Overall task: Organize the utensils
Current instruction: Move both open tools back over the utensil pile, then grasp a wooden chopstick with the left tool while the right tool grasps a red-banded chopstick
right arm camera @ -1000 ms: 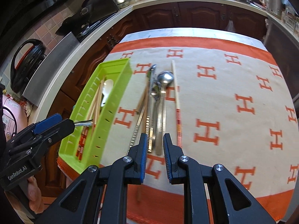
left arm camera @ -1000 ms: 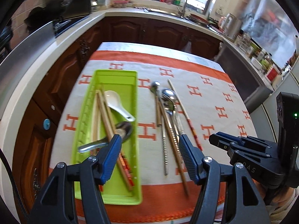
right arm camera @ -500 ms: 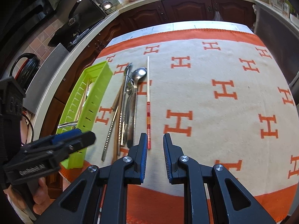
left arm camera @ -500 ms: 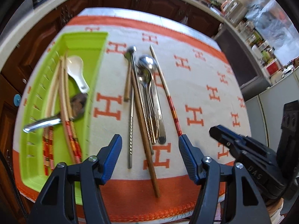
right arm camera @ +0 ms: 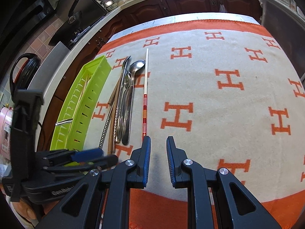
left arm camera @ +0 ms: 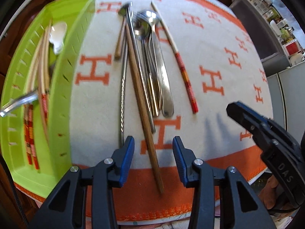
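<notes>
Utensils (left arm camera: 148, 66): bunched lengthwise on the cloth (left arm camera: 219, 43) of the desk (right arm camera: 190, 17), just beside the green tray (left arm camera: 63, 87), handles toward the near edge. Probably laid that way to offer each end to a grab from the front.

Already in the tray: a white spoon (left arm camera: 58, 34), pale chopsticks with red-banded ends (left arm camera: 30, 133), and a metal handle (left arm camera: 19, 103) jutting over the near wall. Sorted lengthwise to fit the narrow trough.

Outside the tray: steel spoons (left arm camera: 160, 72) stacked on one another, a twisted metal chopstick (left arm camera: 123, 95), a wooden chopstick (left arm camera: 141, 103) lying slantwise across the bunch, and a red-banded chopstick (left arm camera: 183, 63) slightly apart on the far side from the tray.

Left tool (left arm camera: 152, 143): pointed steeply down over the near end of the wooden chopstick, jaws closing with that stick between them, pads not pressing on it yet. Chosen end free of the heap and reaching the orange border, so likely the easiest to pinch without dragging the spoons.

Right tool (right arm camera: 158, 141): jaws narrowly apart, nothing between them, hanging just short of the near tip of the red-banded chopstick. Seemingly parked there for the next pick, clear of the left tool's path to the tray.
</notes>
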